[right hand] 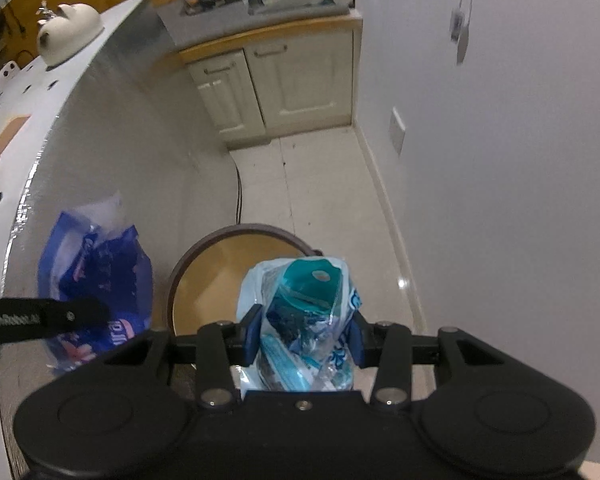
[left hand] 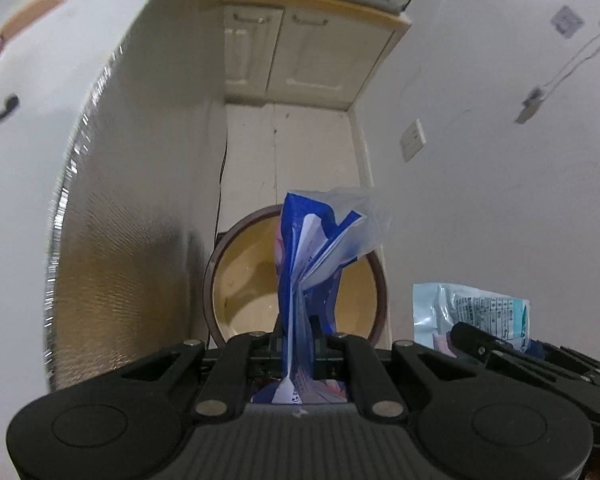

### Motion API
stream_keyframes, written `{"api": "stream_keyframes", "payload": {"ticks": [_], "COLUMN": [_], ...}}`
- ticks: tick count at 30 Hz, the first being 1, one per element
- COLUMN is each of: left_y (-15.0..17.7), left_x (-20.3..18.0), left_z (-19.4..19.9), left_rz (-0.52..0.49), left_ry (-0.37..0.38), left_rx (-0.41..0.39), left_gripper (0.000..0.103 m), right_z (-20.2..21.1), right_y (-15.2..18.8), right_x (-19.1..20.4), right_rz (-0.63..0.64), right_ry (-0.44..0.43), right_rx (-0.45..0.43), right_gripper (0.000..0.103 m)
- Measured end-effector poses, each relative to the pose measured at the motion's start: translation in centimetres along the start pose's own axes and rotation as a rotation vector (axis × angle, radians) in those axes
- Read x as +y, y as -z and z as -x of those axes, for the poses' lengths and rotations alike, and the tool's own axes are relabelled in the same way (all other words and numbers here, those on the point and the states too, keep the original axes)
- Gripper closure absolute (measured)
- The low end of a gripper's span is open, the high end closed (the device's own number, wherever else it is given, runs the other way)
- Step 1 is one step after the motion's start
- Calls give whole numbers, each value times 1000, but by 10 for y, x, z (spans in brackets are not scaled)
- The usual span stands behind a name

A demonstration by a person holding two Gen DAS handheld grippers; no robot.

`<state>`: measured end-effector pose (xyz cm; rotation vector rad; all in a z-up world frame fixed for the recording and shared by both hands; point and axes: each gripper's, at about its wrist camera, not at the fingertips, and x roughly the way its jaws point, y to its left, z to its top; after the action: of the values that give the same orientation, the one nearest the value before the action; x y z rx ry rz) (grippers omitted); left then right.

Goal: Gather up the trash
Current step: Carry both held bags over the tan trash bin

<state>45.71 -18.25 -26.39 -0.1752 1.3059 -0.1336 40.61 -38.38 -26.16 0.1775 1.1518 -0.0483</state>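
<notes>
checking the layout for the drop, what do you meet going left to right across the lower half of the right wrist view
left gripper tip → blue wrapper it holds → round bin → teal and clear wrapper pinched in the right gripper → white wall

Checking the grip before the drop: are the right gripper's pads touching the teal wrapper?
Touching. Right wrist view: the right gripper pads press the teal wrapper.

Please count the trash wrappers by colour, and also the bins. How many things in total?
Dark blue wrapper, in left claw: 1
Light teal wrapper, in right claw: 1
Round bin: 1
Total: 3
</notes>
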Motion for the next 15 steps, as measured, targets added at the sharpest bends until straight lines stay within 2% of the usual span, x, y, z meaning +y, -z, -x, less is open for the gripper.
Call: {"api": "stream_keyframes", "payload": {"ticks": [7, 13, 15], "left_y": [-13, -19, -22], "left_x": [18, 30, 28], "left_z": [-59, -106, -119], "left_rz": [56, 130, 116], "left_ry": [51, 198, 192], "left_rx": [65, 142, 146], "left_gripper": [94, 94, 90], "right_z": [-52, -85, -91], "right_y": [-2, -3, -3], "right_x": [13, 17, 14], "right_rz": [-32, -41, -46], "right_ry": [-11, 9, 16], "right_rx": [56, 86, 94], "right_gripper": [59, 59, 59]}}
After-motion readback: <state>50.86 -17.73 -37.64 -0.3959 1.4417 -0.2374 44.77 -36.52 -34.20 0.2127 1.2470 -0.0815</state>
